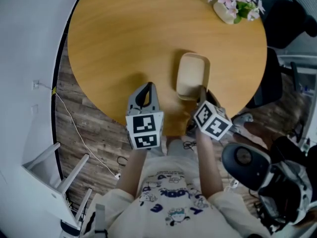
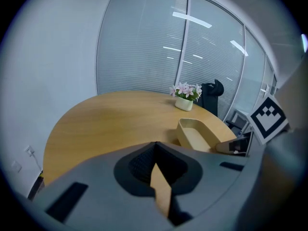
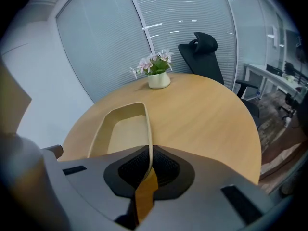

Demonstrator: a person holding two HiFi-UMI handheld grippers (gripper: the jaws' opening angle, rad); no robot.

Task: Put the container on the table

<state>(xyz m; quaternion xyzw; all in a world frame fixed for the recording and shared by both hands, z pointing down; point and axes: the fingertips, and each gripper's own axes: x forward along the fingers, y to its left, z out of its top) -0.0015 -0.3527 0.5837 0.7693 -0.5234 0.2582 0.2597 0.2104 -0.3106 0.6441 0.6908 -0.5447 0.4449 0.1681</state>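
Note:
A shallow beige oblong container (image 1: 192,73) lies near the front edge of the round wooden table (image 1: 124,38); I cannot tell whether its base rests on the wood. My right gripper (image 1: 200,94) is shut on the container's near right rim. In the right gripper view that rim (image 3: 148,134) runs straight into the closed jaws of the right gripper (image 3: 147,163). My left gripper (image 1: 145,90) hovers over the table edge just left of the container, shut and holding nothing. The left gripper view shows the left gripper (image 2: 155,152) with the container (image 2: 197,134) to its right.
A white pot of pink flowers (image 1: 232,3) stands at the table's far right edge. A black office chair (image 1: 292,19) sits beyond it. White furniture legs (image 1: 54,177) and a cable (image 1: 81,138) are on the wood floor at left; dark equipment (image 1: 247,160) is at right.

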